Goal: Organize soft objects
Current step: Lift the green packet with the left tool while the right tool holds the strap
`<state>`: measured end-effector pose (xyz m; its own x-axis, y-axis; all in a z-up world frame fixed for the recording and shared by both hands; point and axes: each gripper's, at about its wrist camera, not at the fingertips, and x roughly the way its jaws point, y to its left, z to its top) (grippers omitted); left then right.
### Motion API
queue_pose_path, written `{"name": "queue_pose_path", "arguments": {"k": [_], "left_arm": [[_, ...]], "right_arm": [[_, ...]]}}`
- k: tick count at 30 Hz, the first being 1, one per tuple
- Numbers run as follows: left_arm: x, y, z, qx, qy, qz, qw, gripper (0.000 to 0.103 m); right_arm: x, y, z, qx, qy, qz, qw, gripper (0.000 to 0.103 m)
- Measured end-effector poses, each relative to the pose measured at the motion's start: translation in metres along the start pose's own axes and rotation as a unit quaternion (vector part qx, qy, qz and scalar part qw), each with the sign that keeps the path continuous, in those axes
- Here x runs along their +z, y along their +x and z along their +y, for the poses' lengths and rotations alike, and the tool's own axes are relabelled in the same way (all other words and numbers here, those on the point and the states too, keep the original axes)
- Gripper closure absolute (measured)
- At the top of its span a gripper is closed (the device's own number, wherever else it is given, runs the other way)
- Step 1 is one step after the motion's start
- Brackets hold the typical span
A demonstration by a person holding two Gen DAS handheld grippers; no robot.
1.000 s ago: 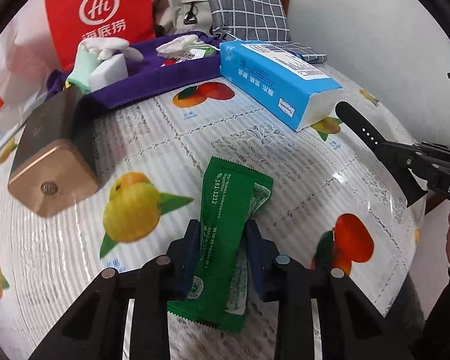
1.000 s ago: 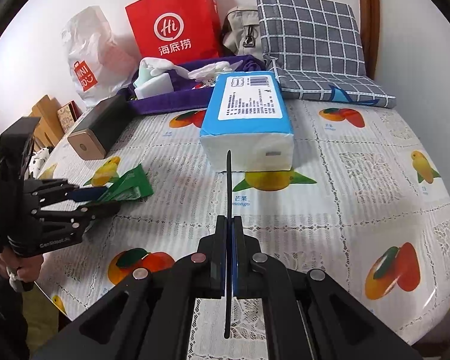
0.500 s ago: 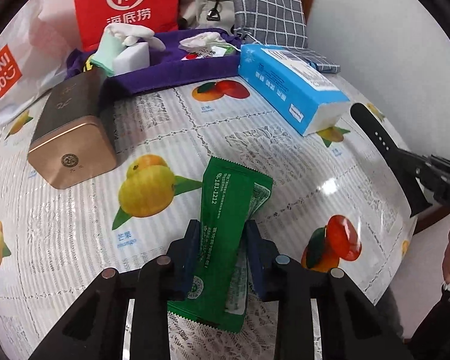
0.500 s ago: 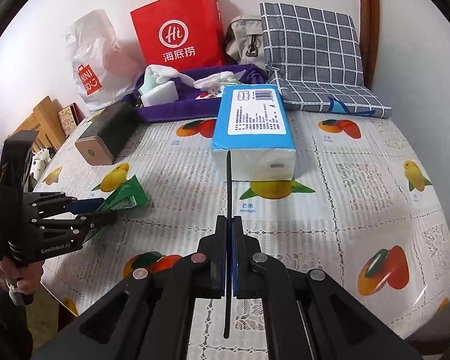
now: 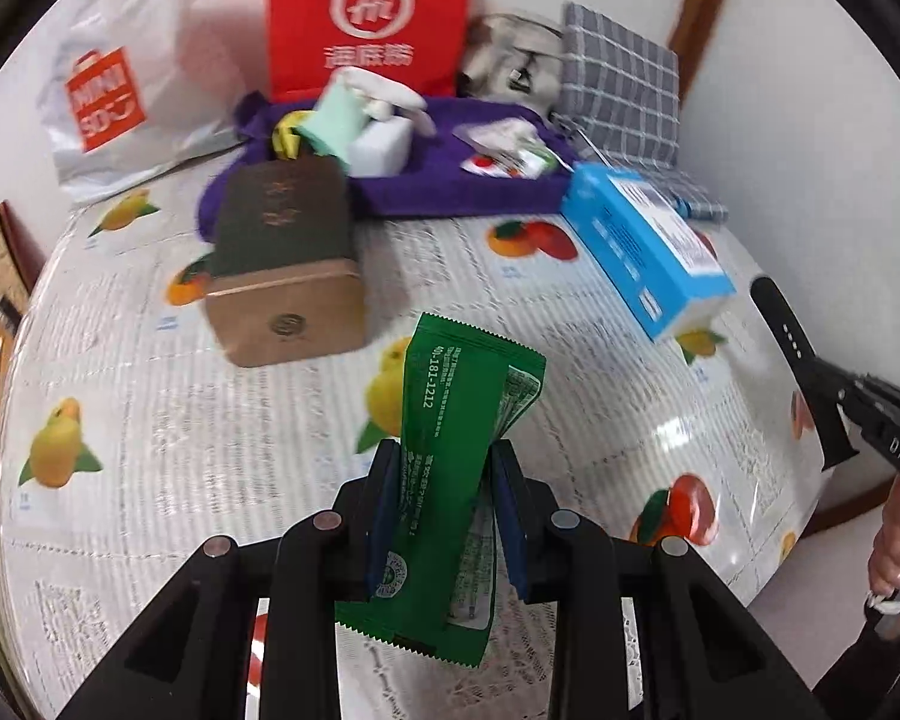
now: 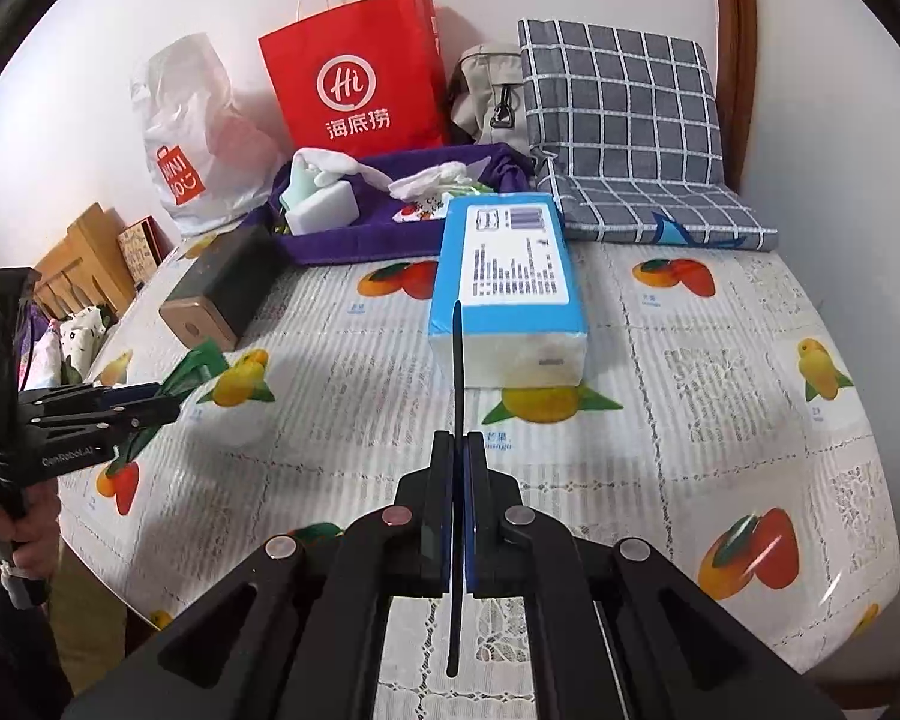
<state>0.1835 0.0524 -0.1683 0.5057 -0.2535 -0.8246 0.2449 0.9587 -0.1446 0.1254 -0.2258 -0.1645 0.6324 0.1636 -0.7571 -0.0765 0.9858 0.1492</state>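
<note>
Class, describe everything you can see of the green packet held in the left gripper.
The flat green foil-like snack packet has serrated ends, white printed text and a round logo near its lower end. It looks crinkled and slightly folded along one side. The left gripper is shut on its middle, holding it above the fruit-patterned tablecloth, pointing toward the far clutter.

The worktop [image 6: 720, 360] wears a glossy plastic cover printed with fruit, catching glare. The green packet [image 5: 450, 450] is shiny foil-like film with crimped ends. The blue tissue pack [image 6: 510, 276] is smooth soft plastic wrap. The box [image 5: 282, 276] has a matt dark top and a satin bronze end. The tray [image 6: 354, 240] looks like purple cloth; the cushion [image 6: 624, 120] is checked woven fabric; the red bag [image 6: 360, 72] is smooth paper.
</note>
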Motion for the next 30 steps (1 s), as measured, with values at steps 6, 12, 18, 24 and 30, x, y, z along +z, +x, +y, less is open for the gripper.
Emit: {"name": "queue_pose_path", "arguments": {"k": [6, 12, 18, 24, 30], "left_arm": [[0.01, -0.016, 0.006, 0.003, -0.023, -0.022, 0.9995, 0.074], [0.027, -0.026, 0.007, 0.001, -0.042, -0.044, 0.9981, 0.074], [0.044, -0.03, 0.008, 0.005, -0.051, -0.058, 0.997, 0.074], [0.064, -0.035, 0.01, 0.014, -0.057, -0.07, 0.9958, 0.074], [0.085, -0.037, 0.012, 0.026, -0.056, -0.077, 0.9951, 0.074]], "right_arm": [[0.017, -0.009, 0.007, 0.001, -0.006, -0.012, 1.0, 0.1], [0.04, -0.02, 0.012, 0.006, -0.015, -0.026, 1.0, 0.1], [0.065, -0.025, 0.014, 0.008, -0.02, -0.039, 0.999, 0.1], [0.088, -0.019, 0.018, 0.015, -0.025, -0.042, 0.999, 0.1], [0.11, -0.001, 0.017, 0.028, -0.016, -0.031, 0.999, 0.099]]}}
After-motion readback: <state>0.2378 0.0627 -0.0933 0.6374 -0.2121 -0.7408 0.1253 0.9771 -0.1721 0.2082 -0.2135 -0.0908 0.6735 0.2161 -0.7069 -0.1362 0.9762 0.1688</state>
